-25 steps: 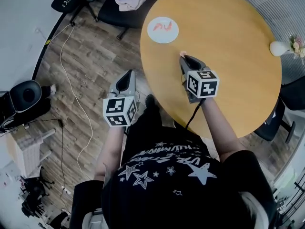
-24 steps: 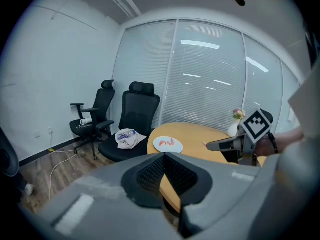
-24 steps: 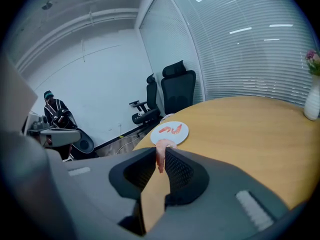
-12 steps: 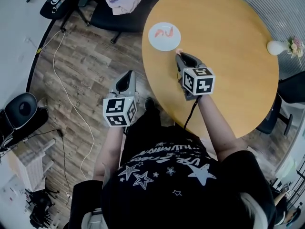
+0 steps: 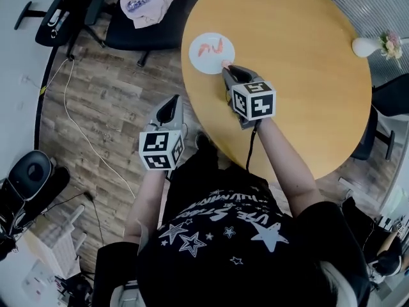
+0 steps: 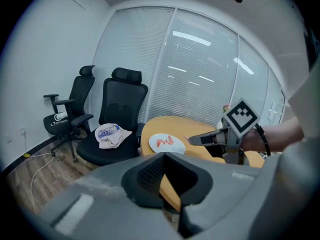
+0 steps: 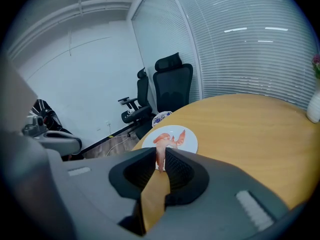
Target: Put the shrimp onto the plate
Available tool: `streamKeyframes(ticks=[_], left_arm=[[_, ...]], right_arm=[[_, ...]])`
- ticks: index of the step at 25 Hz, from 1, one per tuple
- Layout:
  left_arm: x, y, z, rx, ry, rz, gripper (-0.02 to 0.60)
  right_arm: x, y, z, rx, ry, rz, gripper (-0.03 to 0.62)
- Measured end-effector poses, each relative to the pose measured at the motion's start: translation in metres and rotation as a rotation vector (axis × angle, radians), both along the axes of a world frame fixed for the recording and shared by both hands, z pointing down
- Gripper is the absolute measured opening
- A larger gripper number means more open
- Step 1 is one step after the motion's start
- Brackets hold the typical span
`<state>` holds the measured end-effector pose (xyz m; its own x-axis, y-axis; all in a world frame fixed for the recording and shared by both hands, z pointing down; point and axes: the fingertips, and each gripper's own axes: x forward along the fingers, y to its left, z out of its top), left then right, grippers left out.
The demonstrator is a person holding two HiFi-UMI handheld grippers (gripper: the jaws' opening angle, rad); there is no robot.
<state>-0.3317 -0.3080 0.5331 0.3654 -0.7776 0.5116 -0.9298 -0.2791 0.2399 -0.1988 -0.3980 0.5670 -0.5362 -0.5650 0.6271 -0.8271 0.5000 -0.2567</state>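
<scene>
Right gripper view: my right tool (image 7: pixel 160 152) clamped on one shrimp (image 7: pixel 160 160), lower end hidden; one plate (image 7: pixel 190 145) bearing two more; left tool (image 6: pixel 167 176) apart.

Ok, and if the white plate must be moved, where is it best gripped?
Probably pinch the plate by its bare rim beside the table edge, coming in low from that side: it lies flat, with two shrimp in its middle.
</scene>
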Motion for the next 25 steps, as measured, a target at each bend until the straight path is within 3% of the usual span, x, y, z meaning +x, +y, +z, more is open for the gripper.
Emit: streamKeyframes(ticks=[14,25], left_arm=[[0.007,-0.026,0.011,-0.02,-0.007,0.097,0.002],[-0.003,-0.029,0.015,-0.026,0.001,0.077,0.002]], right_arm=[[-0.021,-0.015,0.035,-0.05,0.078,-0.059,0.06],[-0.036,-0.026,0.054,-0.048,0.166,-0.118,0.06]])
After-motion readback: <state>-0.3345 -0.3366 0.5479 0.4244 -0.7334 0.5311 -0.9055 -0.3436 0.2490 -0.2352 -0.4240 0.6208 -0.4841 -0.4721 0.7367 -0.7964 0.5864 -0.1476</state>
